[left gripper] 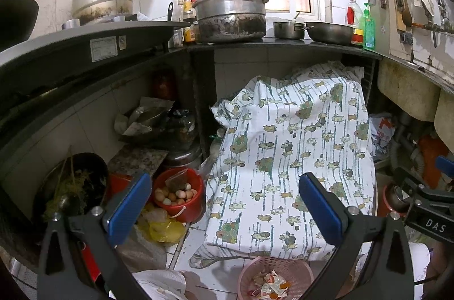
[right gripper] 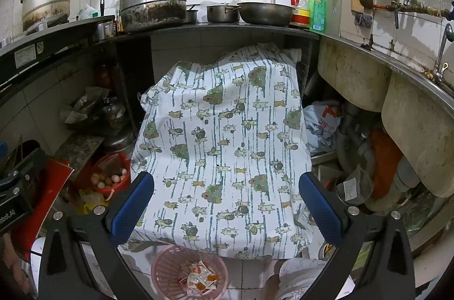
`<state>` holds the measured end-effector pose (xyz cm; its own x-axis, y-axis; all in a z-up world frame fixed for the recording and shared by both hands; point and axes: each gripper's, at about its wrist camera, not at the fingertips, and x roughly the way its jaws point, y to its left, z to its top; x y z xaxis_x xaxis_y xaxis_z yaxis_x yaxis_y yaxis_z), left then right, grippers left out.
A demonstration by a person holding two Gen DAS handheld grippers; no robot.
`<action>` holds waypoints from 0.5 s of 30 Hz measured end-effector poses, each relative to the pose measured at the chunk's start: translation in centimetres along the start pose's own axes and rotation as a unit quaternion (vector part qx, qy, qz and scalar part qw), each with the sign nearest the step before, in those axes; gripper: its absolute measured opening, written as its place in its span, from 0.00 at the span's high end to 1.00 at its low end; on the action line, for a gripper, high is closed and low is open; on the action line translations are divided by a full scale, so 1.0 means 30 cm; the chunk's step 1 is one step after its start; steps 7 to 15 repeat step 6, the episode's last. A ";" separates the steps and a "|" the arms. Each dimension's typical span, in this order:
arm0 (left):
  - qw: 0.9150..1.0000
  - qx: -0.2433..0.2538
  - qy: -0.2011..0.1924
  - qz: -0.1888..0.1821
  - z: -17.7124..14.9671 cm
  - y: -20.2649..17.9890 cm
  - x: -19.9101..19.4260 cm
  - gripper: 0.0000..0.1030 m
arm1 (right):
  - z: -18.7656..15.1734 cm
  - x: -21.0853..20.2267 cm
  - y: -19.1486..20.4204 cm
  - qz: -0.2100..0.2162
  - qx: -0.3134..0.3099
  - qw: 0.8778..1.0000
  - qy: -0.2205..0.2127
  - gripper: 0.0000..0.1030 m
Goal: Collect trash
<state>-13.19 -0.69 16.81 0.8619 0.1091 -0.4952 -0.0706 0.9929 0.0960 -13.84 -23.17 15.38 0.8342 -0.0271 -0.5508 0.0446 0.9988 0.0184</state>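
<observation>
A pink mesh waste basket stands on the tiled floor low in the left wrist view; it holds crumpled wrappers and scraps. It also shows in the right wrist view with the same scraps. My left gripper is open and empty, well above the basket. My right gripper is open and empty, also above it. Part of the right gripper's body shows at the right edge of the left wrist view.
A bulky object draped in a patterned cloth stands under the counter. A red bucket of eggs and a yellow bag sit to its left. Pots line the counter. Sink basins and pipes are right.
</observation>
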 end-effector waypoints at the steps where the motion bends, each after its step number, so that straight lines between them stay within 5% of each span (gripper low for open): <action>1: 1.000 0.000 -0.001 0.000 0.000 0.000 -0.002 0.00 | 0.000 0.000 0.000 0.000 0.001 1.000 0.000 0.00; 15: 1.000 -0.001 0.001 -0.005 0.002 0.001 -0.001 0.00 | -0.004 0.006 -0.005 -0.001 0.001 1.000 0.003 0.00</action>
